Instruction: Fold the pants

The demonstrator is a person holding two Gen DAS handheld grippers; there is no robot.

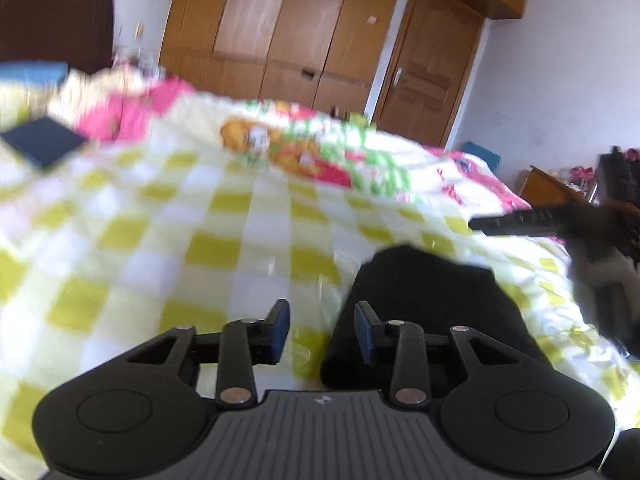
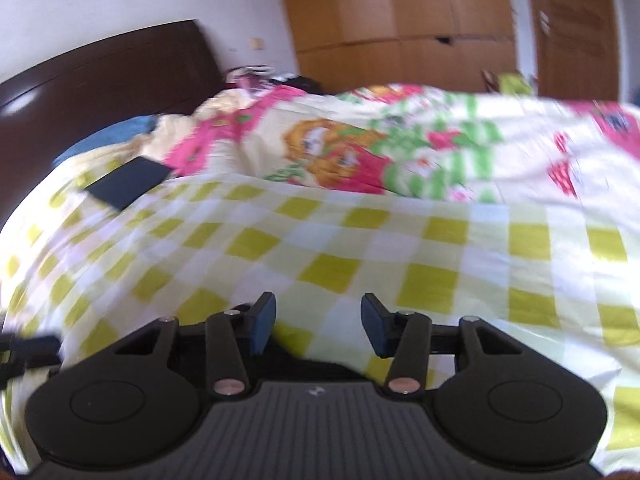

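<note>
The black pants (image 1: 424,300) lie as a compact dark bundle on the yellow-green checked bed sheet (image 1: 180,240). My left gripper (image 1: 322,330) is open just over the bundle's left edge; its right finger overlaps the cloth, and the pads press on nothing. One blurred finger of the right gripper (image 1: 500,222) reaches in from the right, beyond the bundle. In the right wrist view my right gripper (image 2: 319,328) is open above the sheet (image 2: 360,248). Only a thin strip of the pants (image 2: 316,364) shows below its fingers. Part of the left gripper (image 2: 24,348) shows at the left edge.
A flat dark blue object (image 1: 44,142) lies on the sheet near the pillows (image 2: 128,184). A bright cartoon quilt (image 2: 380,148) is bunched along the far side of the bed. Behind stand a dark headboard (image 2: 100,76), a wooden wardrobe (image 1: 280,28) and a door (image 1: 432,64).
</note>
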